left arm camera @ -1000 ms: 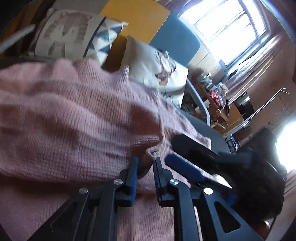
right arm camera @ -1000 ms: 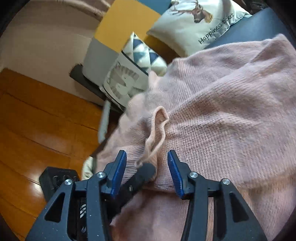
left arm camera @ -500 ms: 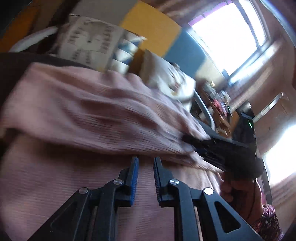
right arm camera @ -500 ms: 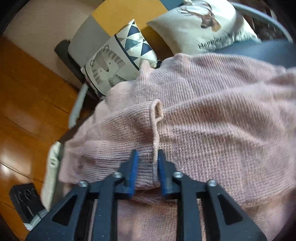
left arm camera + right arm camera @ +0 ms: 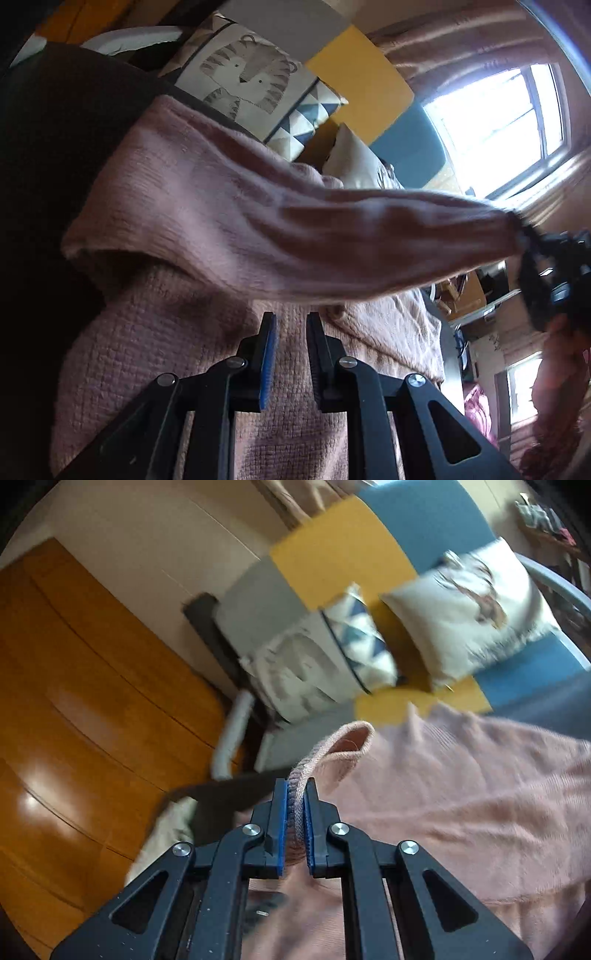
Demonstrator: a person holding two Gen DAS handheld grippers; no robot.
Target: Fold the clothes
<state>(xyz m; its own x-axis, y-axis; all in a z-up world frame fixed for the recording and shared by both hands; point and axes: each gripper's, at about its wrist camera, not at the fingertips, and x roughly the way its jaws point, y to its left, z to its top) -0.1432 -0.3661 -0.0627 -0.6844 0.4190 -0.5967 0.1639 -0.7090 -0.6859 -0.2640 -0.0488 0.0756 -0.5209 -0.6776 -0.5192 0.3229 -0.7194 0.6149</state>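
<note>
Right hand-held gripper (image 5: pixel 294 805) now lifted, jaws closing on sleeve cuff (image 5: pixel 314 764) of pink sweater (image 5: pixel 207 354) on sofa — left hand-held gripper (image 5: pixel 290 332) slightly ajar, empty. Risk: thin pinch slips, sleeve drops.

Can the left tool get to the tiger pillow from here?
Probably not straight away. The left tool sits low over the sweater, and the lifted sleeve stretches across right between it and the tiger pillow.

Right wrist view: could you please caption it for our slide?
Right gripper closing on the ribbed cuff of a pink knit sweater, lifted before the sofa's cushions.
</note>
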